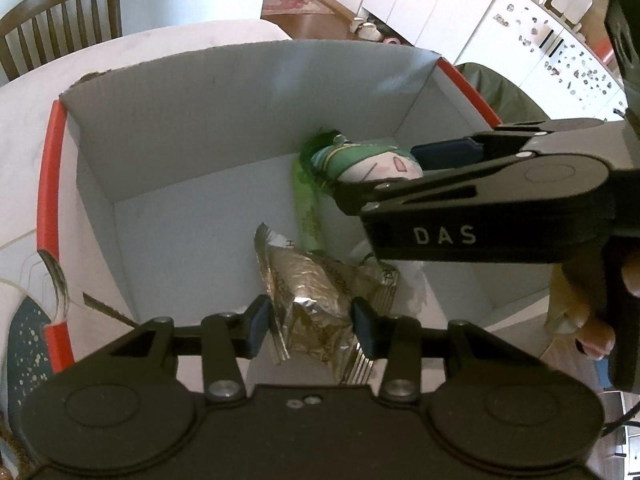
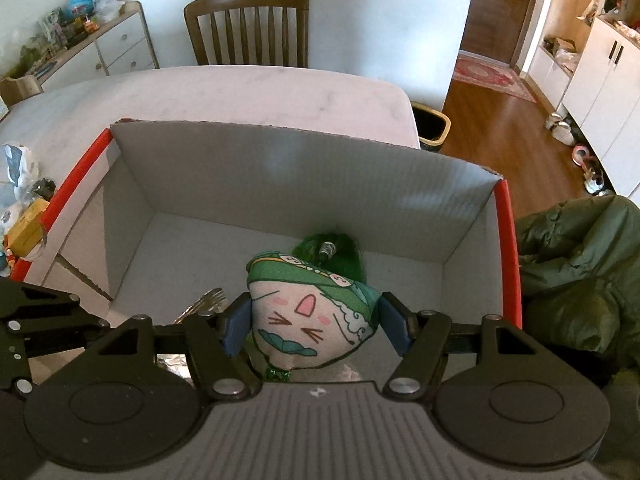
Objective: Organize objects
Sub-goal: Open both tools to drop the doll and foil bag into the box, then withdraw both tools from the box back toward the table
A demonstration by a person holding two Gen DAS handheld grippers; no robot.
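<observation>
An open cardboard box [image 1: 50,184] with red side rims and a grey inside stands on the white table [image 2: 240,92]. Over its near side, my left gripper [image 1: 310,330] is shut on a crinkled silver-gold foil packet [image 1: 316,292]. My right gripper [image 2: 316,328] is shut on a small plush [image 2: 308,312] with a pink-white cat face and green hood. The plush hangs inside the box toward the right wall, its green tassel [image 2: 332,248] trailing toward the back wall. In the left wrist view the right gripper [image 1: 384,172] reaches in from the right, over the plush [image 1: 380,166].
A wooden chair [image 2: 248,28] stands behind the table. A green jacket [image 2: 580,272] lies just right of the box [image 2: 508,240]. Bags and a yellow item [image 2: 24,224] crowd the table left of it. A person's hand [image 1: 600,320] holds the right gripper.
</observation>
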